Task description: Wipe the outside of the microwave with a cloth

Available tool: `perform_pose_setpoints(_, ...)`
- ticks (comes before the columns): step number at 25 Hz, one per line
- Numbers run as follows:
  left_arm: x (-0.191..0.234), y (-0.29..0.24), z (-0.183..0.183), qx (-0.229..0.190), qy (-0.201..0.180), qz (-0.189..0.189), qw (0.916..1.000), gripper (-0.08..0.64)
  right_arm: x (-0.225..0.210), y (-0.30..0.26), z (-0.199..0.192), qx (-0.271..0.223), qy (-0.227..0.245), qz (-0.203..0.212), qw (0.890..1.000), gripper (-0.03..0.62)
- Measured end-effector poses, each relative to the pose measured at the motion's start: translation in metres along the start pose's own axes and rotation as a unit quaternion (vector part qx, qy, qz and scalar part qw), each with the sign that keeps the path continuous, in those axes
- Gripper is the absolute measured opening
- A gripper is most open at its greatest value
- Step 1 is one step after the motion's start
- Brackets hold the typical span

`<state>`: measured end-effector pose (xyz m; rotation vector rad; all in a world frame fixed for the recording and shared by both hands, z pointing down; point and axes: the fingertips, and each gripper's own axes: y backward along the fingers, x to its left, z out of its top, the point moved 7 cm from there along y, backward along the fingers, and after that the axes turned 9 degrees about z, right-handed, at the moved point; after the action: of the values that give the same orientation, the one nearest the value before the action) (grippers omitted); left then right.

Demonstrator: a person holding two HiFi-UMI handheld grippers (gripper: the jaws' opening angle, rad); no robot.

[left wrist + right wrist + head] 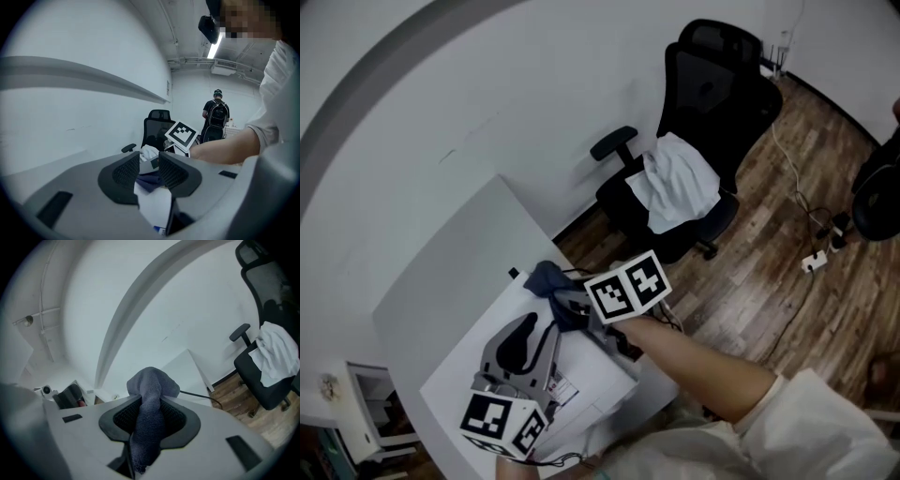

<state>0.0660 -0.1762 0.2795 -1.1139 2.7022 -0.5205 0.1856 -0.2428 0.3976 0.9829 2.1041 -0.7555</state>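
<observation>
The white microwave [598, 367] stands at the bottom of the head view, and its top shows under both grippers. My right gripper [565, 302] is shut on a dark blue cloth [544, 278], which bunches out past the jaw tips over the microwave's far edge. In the right gripper view the cloth [149, 394] fills the gap between the pads of my right gripper [150, 417] and hangs down behind them. My left gripper [528, 330] hovers over the microwave top just left of the right one. Its jaws [149, 165] are open and hold nothing; the microwave top [157, 204] shows through the gap.
A large white slab [455, 291] leans by the wall behind the microwave. A black office chair [712, 103] with a white garment [680, 183] stands on the wooden floor to the right. A power strip [816, 261] with cables lies further right. A person with a backpack [215, 117] stands far off.
</observation>
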Motion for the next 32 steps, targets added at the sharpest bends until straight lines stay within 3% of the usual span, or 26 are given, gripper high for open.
perform_pose_setpoints(3, 0.001, -0.018, 0.007, 0.025, -0.004, 0.004, 0.9997, 0.121, -0.005, -0.009, 0.012, 0.031, 0.029, 0.036, 0.998, 0.12)
perform_pose_setpoints(7, -0.01, -0.032, 0.005, 0.051, -0.024, 0.012, 0.9984, 0.124, -0.016, -0.013, 0.013, 0.032, 0.092, 0.137, 0.986, 0.12)
perform_pose_setpoints(11, -0.013, -0.039, 0.002, 0.073, -0.025, 0.029, 0.9966, 0.124, -0.022, -0.022, 0.013, 0.01, 0.169, 0.237, 0.957, 0.12)
perform_pose_setpoints(15, -0.017, -0.043, 0.003, 0.088, -0.028, 0.035, 0.9951, 0.127, -0.027, -0.026, 0.016, 0.012, 0.254, 0.299, 0.92, 0.12)
perform_pose_setpoints(21, -0.016, -0.046, 0.005, 0.092, -0.025, 0.03, 0.995, 0.127, -0.034, -0.03, 0.02, 0.04, 0.293, 0.34, 0.893, 0.12)
perform_pose_setpoints(27, -0.016, -0.059, -0.001, 0.101, -0.031, 0.01, 0.9944, 0.13, -0.032, -0.027, 0.02, 0.044, 0.354, 0.341, 0.869, 0.12)
perform_pose_setpoints(32, -0.015, -0.063, -0.003, 0.153, -0.038, -0.017, 0.9874, 0.13, -0.033, -0.023, 0.01, 0.022, 0.394, 0.339, 0.854, 0.121)
